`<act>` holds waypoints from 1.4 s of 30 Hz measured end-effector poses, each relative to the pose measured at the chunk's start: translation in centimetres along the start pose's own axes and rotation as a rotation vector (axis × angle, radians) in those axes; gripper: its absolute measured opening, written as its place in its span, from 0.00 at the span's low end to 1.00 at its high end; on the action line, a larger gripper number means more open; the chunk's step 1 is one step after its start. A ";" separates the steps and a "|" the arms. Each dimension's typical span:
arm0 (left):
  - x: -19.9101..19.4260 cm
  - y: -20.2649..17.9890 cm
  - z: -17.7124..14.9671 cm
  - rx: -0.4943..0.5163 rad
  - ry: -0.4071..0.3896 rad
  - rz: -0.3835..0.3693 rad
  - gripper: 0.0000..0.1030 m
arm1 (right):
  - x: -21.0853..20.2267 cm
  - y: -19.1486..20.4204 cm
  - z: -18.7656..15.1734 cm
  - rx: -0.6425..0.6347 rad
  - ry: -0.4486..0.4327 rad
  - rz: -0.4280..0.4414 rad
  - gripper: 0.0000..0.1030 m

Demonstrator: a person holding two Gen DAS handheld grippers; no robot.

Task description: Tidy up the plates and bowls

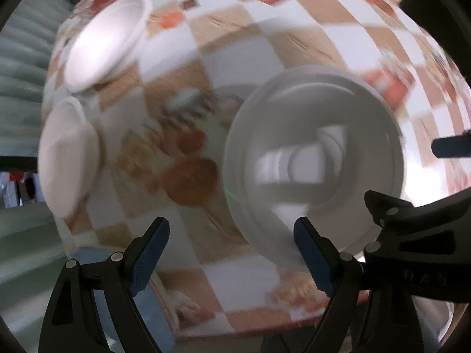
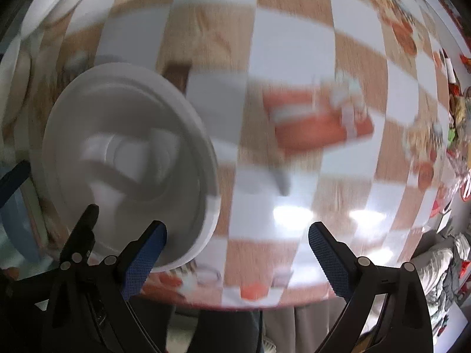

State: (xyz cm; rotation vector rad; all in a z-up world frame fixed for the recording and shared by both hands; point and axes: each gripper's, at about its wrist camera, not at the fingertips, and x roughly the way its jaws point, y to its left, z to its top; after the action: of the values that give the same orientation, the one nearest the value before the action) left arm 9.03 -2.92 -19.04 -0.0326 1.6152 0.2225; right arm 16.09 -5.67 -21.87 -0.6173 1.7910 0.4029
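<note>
We have both grippers spread wide and holding nothing: the left gripper [image 1: 231, 253] and the right gripper [image 2: 237, 257] flank the white plate stack [image 1: 312, 161] near the front edge of the checked tablecloth [image 2: 294, 58]. Two white bowls [image 1: 106, 41] sit well apart, far left. The plates look stiff, glossy, slippery and breakable, so we judge the raised rim the safest hold

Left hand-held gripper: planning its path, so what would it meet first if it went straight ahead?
Probably the checkered tablecloth, just left of the white plate. The open left hand-held gripper points between them; blur leaves depth uncertain.
</note>
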 end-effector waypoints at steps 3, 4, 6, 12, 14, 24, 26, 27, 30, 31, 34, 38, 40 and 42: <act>-0.1 -1.1 -1.2 0.036 0.000 -0.027 0.86 | -0.5 -0.6 -0.4 0.025 -0.016 0.031 0.95; -0.3 -1.2 -1.4 0.038 -0.003 -0.039 0.86 | -1.0 -1.1 -0.6 0.049 -0.037 0.058 0.95; -1.0 -0.9 -1.9 0.032 -0.022 -0.058 0.86 | -2.3 -2.4 -1.0 0.119 -0.091 0.142 0.95; -3.6 2.4 -3.0 -0.039 -0.094 -0.127 0.86 | -5.7 -5.8 -2.1 0.281 -0.188 0.266 0.95; -3.9 3.4 -3.7 -0.061 -0.093 -0.137 0.86 | -5.6 -6.9 -2.7 0.322 -0.178 0.269 0.95; -5.3 4.6 -7.0 -0.116 -0.057 -0.276 0.86 | 0.0 -11.0 -12.4 0.449 -0.082 0.277 0.95; -5.8 4.5 -7.0 -0.115 -0.074 -0.283 0.86 | -0.8 -10.9 -12.3 0.445 -0.095 0.263 0.95; -6.1 4.6 -7.0 -0.113 -0.086 -0.281 0.86 | -1.4 -10.7 -12.2 0.438 -0.110 0.256 0.95; -6.8 4.8 -6.8 -0.107 -0.112 -0.271 0.86 | -2.2 -8.9 -11.9 0.417 -0.132 0.245 0.95; -7.0 4.9 -6.8 -0.107 -0.120 -0.268 0.86 | -2.5 -8.5 -12.0 0.407 -0.135 0.240 0.95; -7.6 5.5 -6.7 -0.114 -0.145 -0.265 0.86 | -3.3 -7.6 -11.5 0.385 -0.142 0.232 0.95; -8.3 6.2 -6.9 -0.133 -0.172 -0.260 0.86 | -3.5 -6.5 -11.0 0.366 -0.151 0.234 0.95; -8.4 6.5 -7.0 -0.140 -0.176 -0.256 0.86 | -3.6 -6.5 -10.3 0.363 -0.152 0.239 0.95; -8.6 6.7 -7.1 -0.147 -0.180 -0.260 0.86 | -3.0 -6.8 -10.4 0.364 -0.151 0.250 0.95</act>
State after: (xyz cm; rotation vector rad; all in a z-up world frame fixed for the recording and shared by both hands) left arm 1.52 1.47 -9.45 -0.3249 1.3968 0.1378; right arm 12.72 -16.34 -15.68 -0.1049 1.7429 0.2722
